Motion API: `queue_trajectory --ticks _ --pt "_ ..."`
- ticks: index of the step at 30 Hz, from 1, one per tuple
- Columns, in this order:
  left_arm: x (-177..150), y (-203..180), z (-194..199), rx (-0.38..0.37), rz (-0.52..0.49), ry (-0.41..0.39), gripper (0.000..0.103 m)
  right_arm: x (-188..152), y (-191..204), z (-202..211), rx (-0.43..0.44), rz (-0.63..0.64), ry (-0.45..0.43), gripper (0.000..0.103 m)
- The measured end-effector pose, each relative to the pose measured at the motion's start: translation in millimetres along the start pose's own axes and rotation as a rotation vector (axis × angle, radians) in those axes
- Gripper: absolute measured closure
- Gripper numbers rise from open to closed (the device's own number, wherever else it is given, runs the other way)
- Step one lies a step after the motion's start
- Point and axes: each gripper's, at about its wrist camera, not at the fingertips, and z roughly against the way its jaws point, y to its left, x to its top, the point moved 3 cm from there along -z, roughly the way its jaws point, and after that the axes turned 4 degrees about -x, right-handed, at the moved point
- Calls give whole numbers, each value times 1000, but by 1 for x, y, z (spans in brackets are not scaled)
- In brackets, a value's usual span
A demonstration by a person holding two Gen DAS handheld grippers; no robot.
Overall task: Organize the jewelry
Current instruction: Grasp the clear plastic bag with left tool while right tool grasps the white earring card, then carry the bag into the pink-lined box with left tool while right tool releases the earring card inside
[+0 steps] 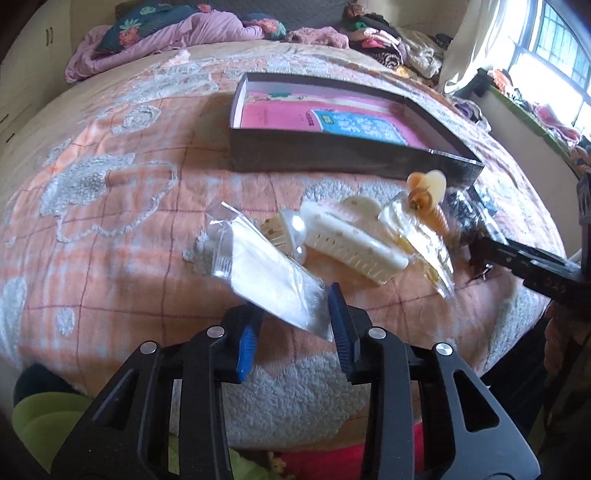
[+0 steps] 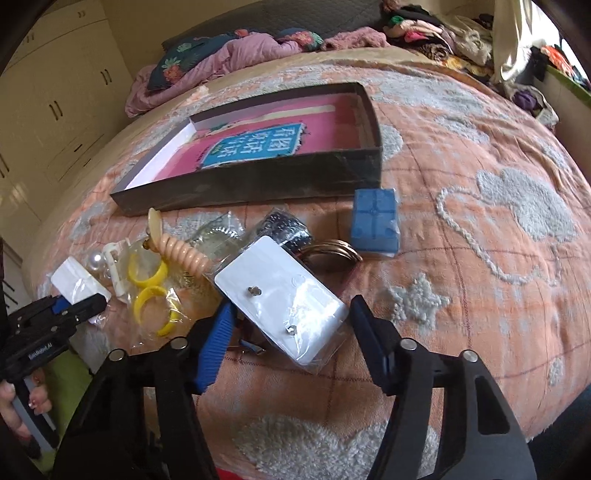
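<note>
A shallow dark box [image 1: 332, 155] with a pink inside lies on the bed; it also shows in the right wrist view [image 2: 258, 184]. Jewelry lies in front of it. My left gripper [image 1: 295, 325] is open around the near end of a clear packet with a white card [image 1: 266, 273], also visible in the right wrist view [image 2: 79, 282]. My right gripper [image 2: 288, 328] is open around a packet holding a white earring card [image 2: 280, 291]. Beside it lie yellow rings in a bag [image 2: 151, 295], a peach spiral tie [image 2: 181, 254], gold bangles [image 2: 336, 254] and a blue box [image 2: 375, 221].
A cream claw clip [image 1: 351, 236] and a pearl piece [image 1: 295, 229] lie on the orange patterned blanket [image 1: 110, 221]. Pillows and clothes are piled at the head of the bed [image 1: 184, 33]. A window [image 1: 554, 55] is at the right, wardrobes [image 2: 55, 92] at the left.
</note>
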Motion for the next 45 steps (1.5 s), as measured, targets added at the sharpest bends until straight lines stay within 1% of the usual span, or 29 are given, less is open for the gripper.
queue_trajectory --ticks 1,2,3,5,6,9,11,12,13,14,15,17,19,21,23,26,29,30,31,33,35,39,41,42,45 --pt "1 1 2 -6 4 -5 77 0 1 1 -1 11 -9 58" --pt "2 1 5 -11 9 -8 78 1 2 3 -5 25 -17 60" --pt "3 1 8 -16 14 -12 81 2 2 5 -8 31 -26 66" --pt "7 3 15 -26 25 -31 82 3 -1 8 -5 40 -41 72" --pt "10 4 17 -29 27 -35 82 4 -3 9 -5 41 -47 78" --pt "19 6 22 -41 32 -54 83 6 -4 10 2 58 -45 77" --pt "24 7 25 -39 33 -64 83 8 -1 11 -6 73 -63 77" --pt "26 8 25 -40 33 -67 83 10 1 11 -14 89 -71 73" --pt "29 8 25 -41 34 -72 83 11 2 12 -22 98 -79 64" --pt "31 9 27 -41 36 -76 83 13 3 13 -23 106 -94 60" --pt "33 8 27 -42 35 -80 83 16 4 14 -19 110 -102 54" --pt "35 9 28 -49 38 -85 83 22 3 15 -15 105 -119 51" --pt "38 9 28 -46 36 -86 83 28 5 12 8 105 -110 38" --pt "42 9 28 -49 37 -90 83 34 7 8 12 107 -105 35" --pt "45 9 27 -50 38 -95 83 38 11 2 13 135 -102 33" --pt "51 10 28 -55 37 -101 83 42 15 -10 28 165 -74 33" --pt "57 9 27 -58 35 -107 83 45 17 -20 20 192 -61 33" --pt "59 8 27 -59 36 -110 83 45 17 -22 19 197 -59 34" --pt "62 8 27 -62 37 -113 83 45 17 -24 21 200 -55 45" --pt "67 7 26 -66 36 -118 83 46 18 -28 35 199 -47 55" --pt "73 5 24 -70 32 -123 83 47 17 -29 39 197 -58 59" --pt "82 2 21 -82 30 -127 83 50 14 -25 58 194 -85 76" --pt "87 0 20 -87 29 -132 83 52 13 -22 69 192 -102 80" --pt "89 -1 19 -88 27 -137 83 54 13 -20 81 190 -111 84" --pt "96 -3 18 -95 26 -141 83 58 14 -13 113 183 -137 87"
